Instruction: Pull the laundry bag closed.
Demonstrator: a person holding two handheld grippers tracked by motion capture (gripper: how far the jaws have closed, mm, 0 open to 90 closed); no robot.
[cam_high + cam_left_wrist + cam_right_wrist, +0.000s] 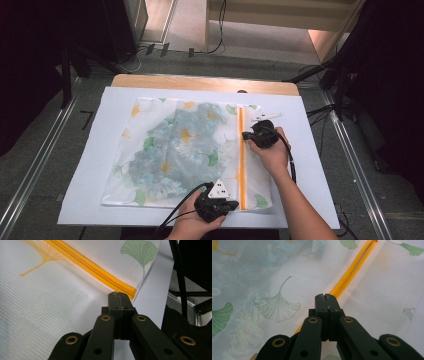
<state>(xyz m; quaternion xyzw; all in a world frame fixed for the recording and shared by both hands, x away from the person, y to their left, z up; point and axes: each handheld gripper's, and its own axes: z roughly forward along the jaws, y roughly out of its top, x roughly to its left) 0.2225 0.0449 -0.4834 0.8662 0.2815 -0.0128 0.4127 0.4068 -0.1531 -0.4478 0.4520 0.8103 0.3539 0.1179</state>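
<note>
While it lies flat across the middle of the white sheet (95,165), the mesh laundry bag (150,190) (white netting printed with green and yellow ginkgo leaves) shows a bluish floral garment (180,145) through its weave, filling most of its left and central part. An orange zipper (241,155) runs straight along the bag's right side, from the far edge toward the near edge. At the zipper's near end, the left gripper (231,204) sits with its jaws pressed together; in the left gripper view the tips (119,295) meet right at the end of the orange zipper tape (100,272), at the bag's corner, though whether fabric is caught between them cannot be told. Farther along, roughly at the upper third of the zipper, the right gripper (245,135) is held by the person's right hand (272,155), its jaws likewise clenched; in the right gripper view the tips (326,298) rest on the zipper line (352,270), and what they pinch, if anything, cannot be made out. The sheet covers a wooden surface (200,82), with grey floor (40,165) and cables around it.
</note>
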